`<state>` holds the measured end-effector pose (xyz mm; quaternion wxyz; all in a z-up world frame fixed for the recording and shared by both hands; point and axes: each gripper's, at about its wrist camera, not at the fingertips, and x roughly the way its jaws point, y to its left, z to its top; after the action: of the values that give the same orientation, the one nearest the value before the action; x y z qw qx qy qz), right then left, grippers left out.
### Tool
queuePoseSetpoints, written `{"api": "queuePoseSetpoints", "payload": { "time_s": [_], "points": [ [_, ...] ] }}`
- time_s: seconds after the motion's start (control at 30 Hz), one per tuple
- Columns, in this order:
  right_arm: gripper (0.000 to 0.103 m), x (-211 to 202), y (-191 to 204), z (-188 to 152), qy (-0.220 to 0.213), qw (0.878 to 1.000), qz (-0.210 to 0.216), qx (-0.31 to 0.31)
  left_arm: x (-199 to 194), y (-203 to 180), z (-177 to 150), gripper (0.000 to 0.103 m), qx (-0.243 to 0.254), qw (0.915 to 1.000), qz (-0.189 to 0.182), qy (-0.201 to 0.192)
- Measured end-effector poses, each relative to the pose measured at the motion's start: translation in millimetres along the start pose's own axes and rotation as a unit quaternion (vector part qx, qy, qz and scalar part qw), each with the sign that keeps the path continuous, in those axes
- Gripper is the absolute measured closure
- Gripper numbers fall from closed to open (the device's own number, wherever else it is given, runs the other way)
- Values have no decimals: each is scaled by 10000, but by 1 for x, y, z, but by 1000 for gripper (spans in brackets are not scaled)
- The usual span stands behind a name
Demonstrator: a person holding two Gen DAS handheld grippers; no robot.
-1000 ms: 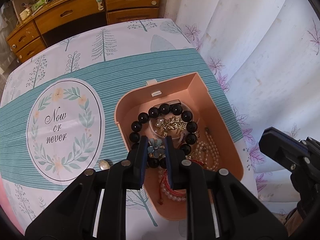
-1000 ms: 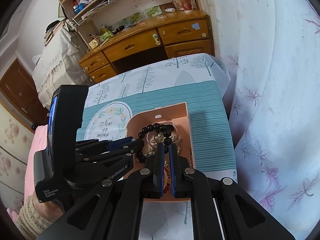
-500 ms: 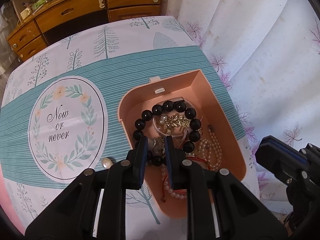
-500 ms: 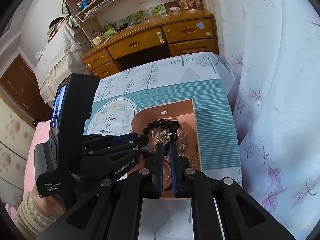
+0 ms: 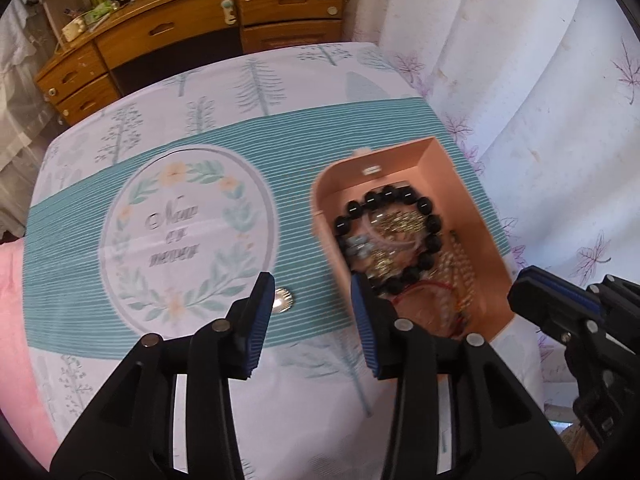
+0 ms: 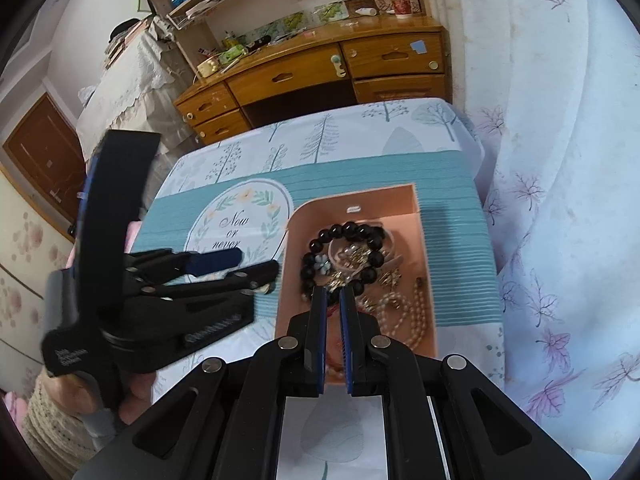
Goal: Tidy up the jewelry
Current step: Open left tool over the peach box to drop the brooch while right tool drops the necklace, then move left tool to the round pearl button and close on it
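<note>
An open pink jewelry box (image 5: 442, 168) (image 6: 384, 208) rests on the tree-print tablecloth (image 5: 224, 112). Inside lie a black bead bracelet (image 5: 434, 224) (image 6: 352, 230), gold pieces, a pearl strand (image 6: 404, 312) and a small blue flower piece (image 6: 322, 266). My left gripper (image 5: 312, 284) (image 6: 258, 262) hovers left of the box; its jaws are opening with nothing between them. Just past its left fingertip, a small round pearl earring (image 5: 282, 300) sits on the cloth. My right gripper (image 6: 333, 294) (image 5: 560, 304) is shut and empty above the near half of the box.
A wooden desk with drawers (image 6: 304, 76) stands beyond the table's far edge. A white leaf-print curtain (image 5: 520, 80) hangs close along the right. Pink bedding (image 5: 12, 300) lies at the left. A hand in a knitted sleeve (image 6: 52, 412) grips the left tool.
My left gripper let go of the blue flower piece in the box, spread its jaws and swung left over the cloth. My right gripper stayed shut and crept slightly further over the box.
</note>
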<state>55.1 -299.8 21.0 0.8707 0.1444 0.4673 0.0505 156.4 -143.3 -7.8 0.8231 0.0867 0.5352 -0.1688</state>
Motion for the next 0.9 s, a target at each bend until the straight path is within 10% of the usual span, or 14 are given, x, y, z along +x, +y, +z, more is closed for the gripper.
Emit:
{"api": "queuePoseSetpoints", "payload": {
  "time_s": [0.43, 0.9],
  "points": [
    [75, 43, 30, -21, 339, 9993, 171, 1, -5, 39, -29, 66, 105, 9999, 7, 125],
    [75, 76, 26, -30, 496, 9982, 323, 124, 33, 34, -43, 66, 2096, 9736, -904, -103]
  ]
}}
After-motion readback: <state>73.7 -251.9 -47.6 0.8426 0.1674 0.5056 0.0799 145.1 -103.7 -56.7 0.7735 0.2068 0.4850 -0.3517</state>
